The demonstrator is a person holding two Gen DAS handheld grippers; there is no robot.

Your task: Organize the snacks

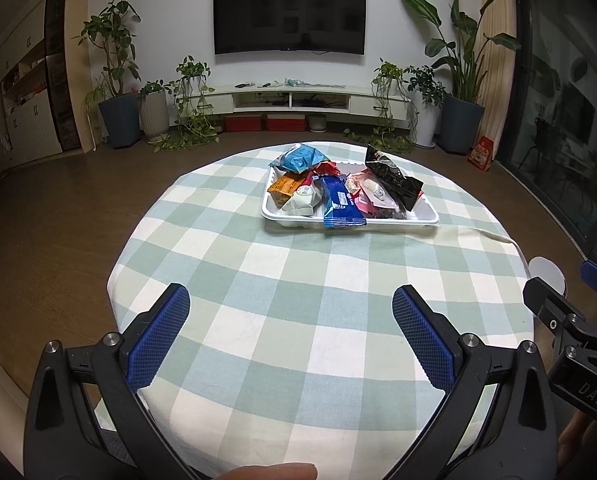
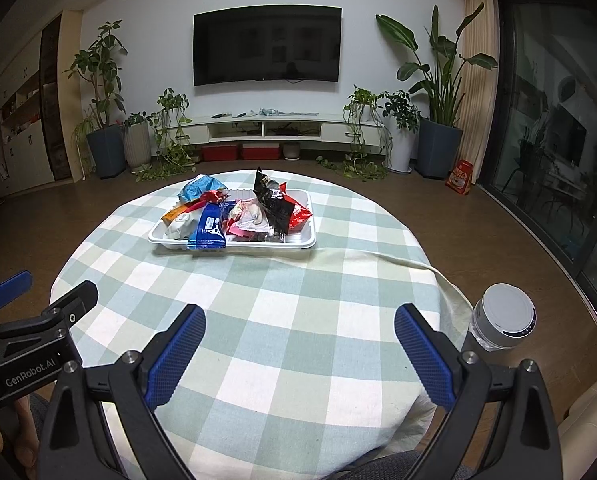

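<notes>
A white tray holds a pile of several snack packets at the far side of the round checked table. A blue bar packet hangs over the tray's near rim; a black packet and a light-blue bag lie on top. The tray also shows in the right wrist view, with the blue packet and black packet. My left gripper is open and empty, low over the near table. My right gripper is open and empty beside it.
A white-capped bottle stands off the table's right edge. The cloth has a raised fold right of the tray. Beyond the table are a TV stand, potted plants and a glass door at right.
</notes>
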